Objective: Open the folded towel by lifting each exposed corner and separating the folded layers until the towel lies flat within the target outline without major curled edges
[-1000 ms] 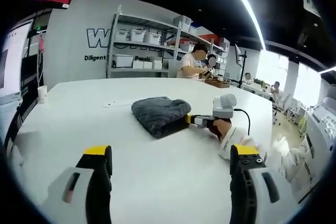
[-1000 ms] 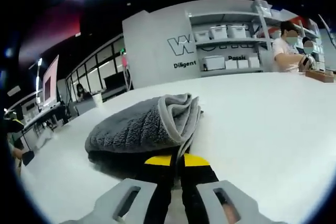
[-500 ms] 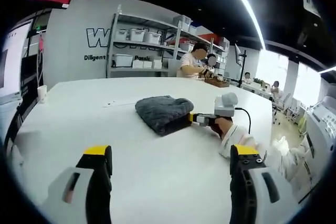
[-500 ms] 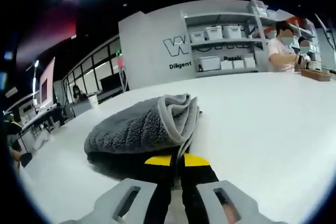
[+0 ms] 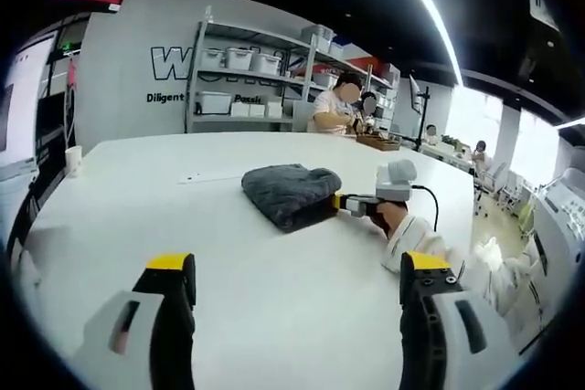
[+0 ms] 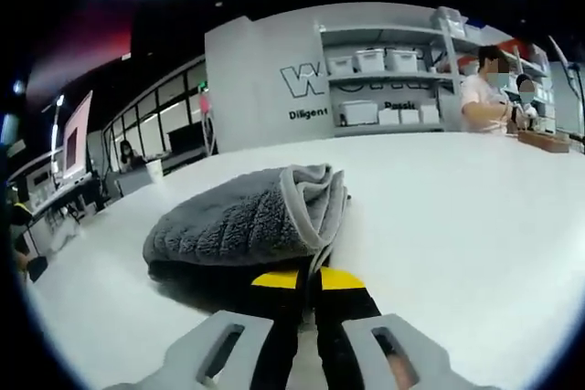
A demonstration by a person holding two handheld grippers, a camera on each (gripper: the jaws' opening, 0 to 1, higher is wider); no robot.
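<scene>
Towel [image 5: 291,193] is sitting folded up in a grey lump on the white table [image 5: 228,271], a bit above centre in the left gripper view and still nowhere near flat; in the right gripper view it's bulging across the middle of the frame [image 6: 242,221], with its lighter hemmed edges stacked on the right side of the bundle.

Right gripper [image 6: 308,279] is coming up from the bottom of its own view with the yellow-tipped jaws pinched nearly together on the lower edge of the towel, so I'm reading it as gripping a bottom layer or corner; the exact bit of cloth between them is hidden, though. In the left gripper view that same gripper [image 5: 352,205] is poking in from the right and touching the towel's right side, with the person's hand [image 5: 395,218] behind it; low and flat to the table is probably the only way to get under a fold.

Left gripper [image 5: 297,285] is hanging back at the bottom of its frame, well apart from the towel, jaws spread wide and holding nothing; my guess is it's waiting to pin or take another corner once a layer is peeling up.

Can't make out any target outline on the table.
</scene>
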